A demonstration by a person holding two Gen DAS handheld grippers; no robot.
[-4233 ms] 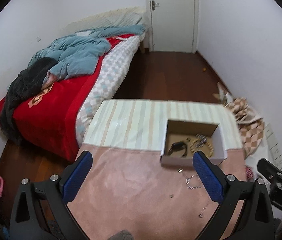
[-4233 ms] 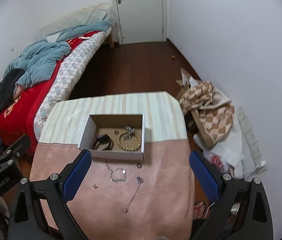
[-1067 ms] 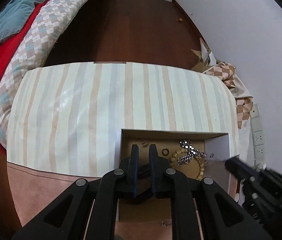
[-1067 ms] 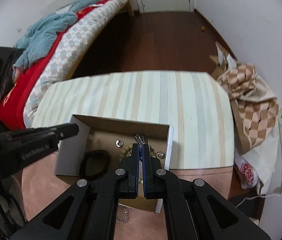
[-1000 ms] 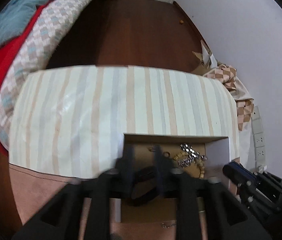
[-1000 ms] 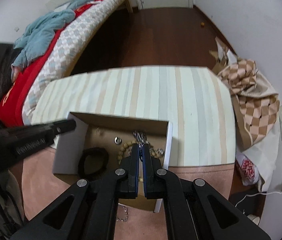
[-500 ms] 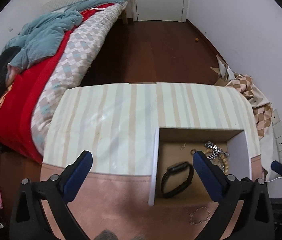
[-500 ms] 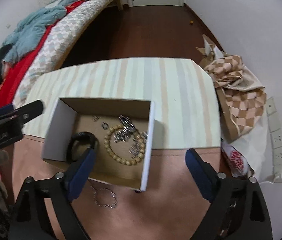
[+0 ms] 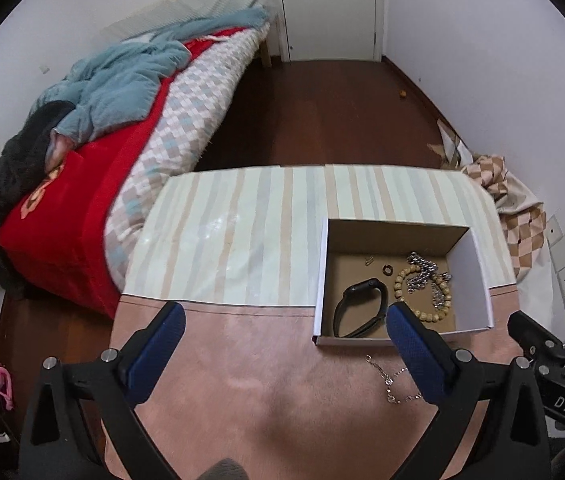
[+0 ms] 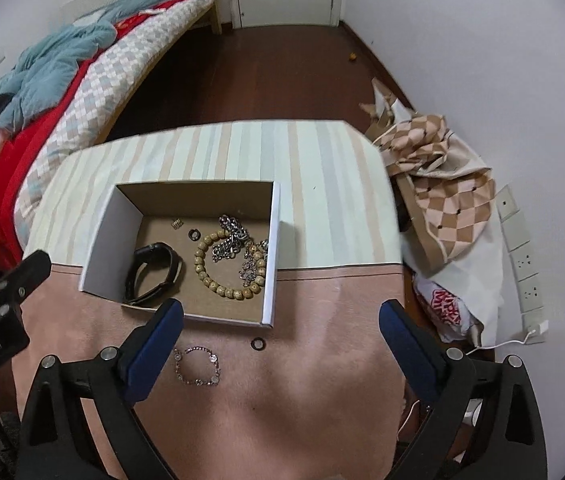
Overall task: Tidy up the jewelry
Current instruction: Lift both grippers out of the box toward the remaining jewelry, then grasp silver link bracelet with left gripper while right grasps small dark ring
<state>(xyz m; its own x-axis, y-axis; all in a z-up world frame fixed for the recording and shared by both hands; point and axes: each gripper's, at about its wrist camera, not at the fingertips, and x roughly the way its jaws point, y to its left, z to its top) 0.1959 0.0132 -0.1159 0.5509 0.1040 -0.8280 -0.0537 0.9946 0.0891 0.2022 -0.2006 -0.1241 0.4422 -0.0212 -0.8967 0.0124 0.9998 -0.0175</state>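
Observation:
An open cardboard box (image 10: 110, 232) (image 9: 478, 272) stands on the table. In it lie a black watch band (image 10: 154, 270) (image 9: 360, 306), a wooden bead bracelet (image 10: 222, 266) (image 9: 422, 294), silver chains (image 10: 232, 240) (image 9: 422, 270) and small rings (image 10: 193, 234). On the pink cloth in front of the box lie a silver bracelet (image 10: 196, 366) (image 9: 392, 380) and a dark ring (image 10: 258, 343). My left gripper (image 9: 284, 322) is open and empty, above the cloth left of the box. My right gripper (image 10: 280, 320) is open and empty, over the box's near right corner.
The table has a striped cover (image 9: 234, 232) at the far half and pink cloth (image 10: 302, 380) at the near half. A bed (image 9: 122, 112) stands at the left. A checkered bag (image 10: 438, 184) and wall sockets (image 10: 522, 256) are at the right.
Both grippers, shut inside the box a second ago, have opened and drawn back and up. The silver chain lies in the box; the watch band stays there.

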